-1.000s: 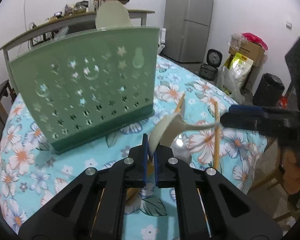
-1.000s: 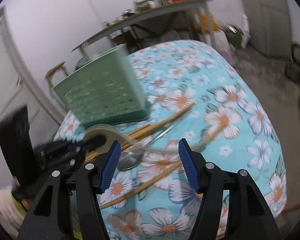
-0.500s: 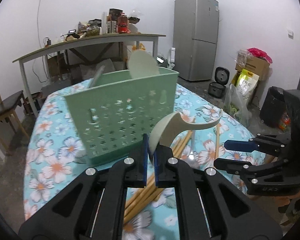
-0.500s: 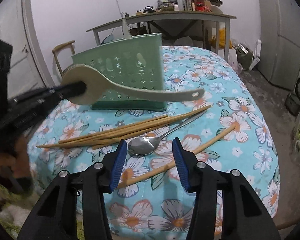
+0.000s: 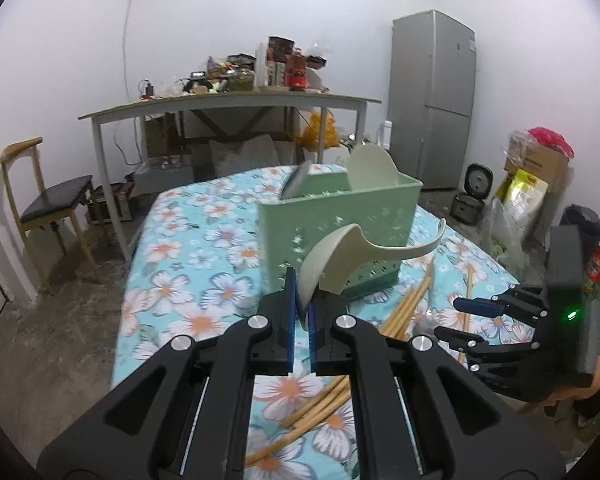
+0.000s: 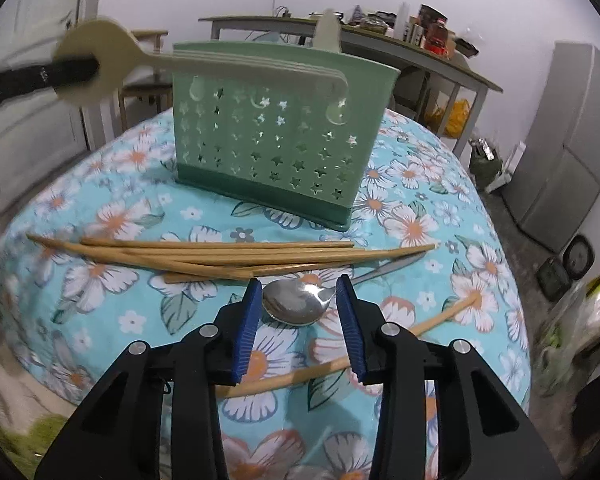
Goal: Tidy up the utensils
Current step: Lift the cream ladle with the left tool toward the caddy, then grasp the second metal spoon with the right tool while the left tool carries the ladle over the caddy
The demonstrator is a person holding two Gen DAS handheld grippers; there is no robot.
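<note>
My left gripper (image 5: 302, 322) is shut on the bowl of a cream plastic spoon (image 5: 340, 258) and holds it in the air in front of the green utensil holder (image 5: 340, 220). In the right wrist view the spoon (image 6: 100, 62) is blurred, its handle level with the holder's (image 6: 268, 132) rim. A cream scoop (image 5: 370, 168) and a grey utensil (image 5: 296, 180) stand in the holder. My right gripper (image 6: 298, 326) is open and empty, low over a metal spoon (image 6: 296, 306). Several wooden chopsticks (image 6: 204, 256) lie on the floral cloth before the holder.
The round table (image 6: 420, 224) has a floral cloth; one chopstick (image 6: 380, 348) lies apart at the right. Behind stand a cluttered grey table (image 5: 228, 100), a wooden chair (image 5: 48, 208), a grey fridge (image 5: 434, 96), a rice cooker (image 5: 478, 180) and boxes (image 5: 536, 168) on the floor.
My left gripper has lifted and drawn back with the cream spoon, so the holder looks smaller and farther. My right gripper has come down low over the metal spoon, still open.
</note>
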